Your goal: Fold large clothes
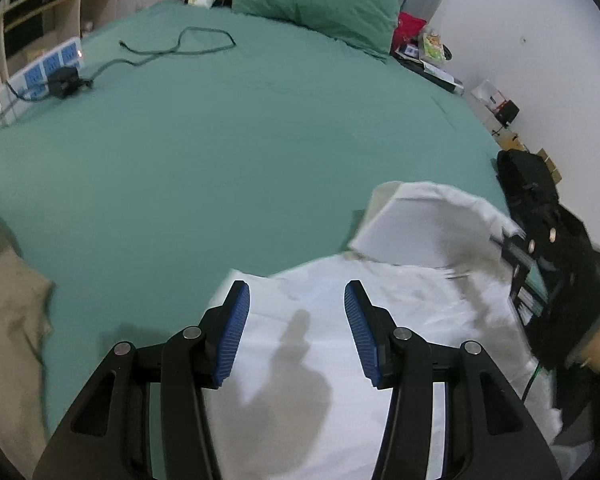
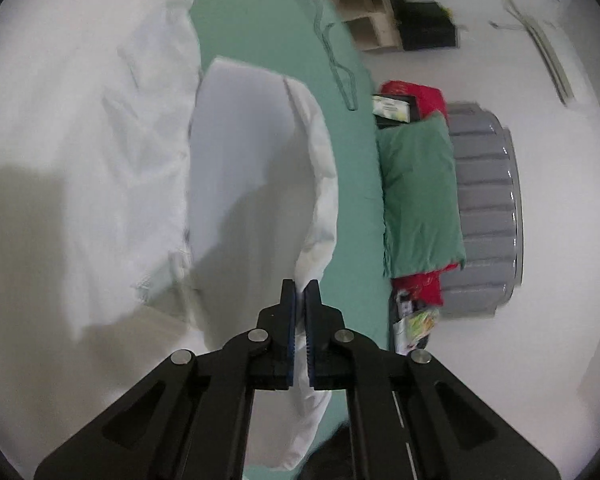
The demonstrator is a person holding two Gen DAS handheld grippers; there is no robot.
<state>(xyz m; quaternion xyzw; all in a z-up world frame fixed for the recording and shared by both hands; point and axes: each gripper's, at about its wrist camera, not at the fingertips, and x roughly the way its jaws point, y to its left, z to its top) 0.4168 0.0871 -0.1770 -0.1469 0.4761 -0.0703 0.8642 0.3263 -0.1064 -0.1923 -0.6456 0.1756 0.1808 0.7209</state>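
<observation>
A: Colours?
B: White garment [image 1: 340, 340] at six o'clock on a plain teal-green sheet [image 1: 220, 152]. Matching green pillow [image 1: 320, 4] at twelve.
A: Patterns?
B: Ribbed blue pads [image 1: 236, 332] on black fingers; beige cloth [image 1: 8, 320] at eight.

The left gripper [image 1: 297, 312] hangs with its jaws apart over a white garment [image 1: 332, 360] on the green bed [image 1: 220, 140]. At right, the right gripper [image 1: 518, 240] lifts a fold of it.
</observation>
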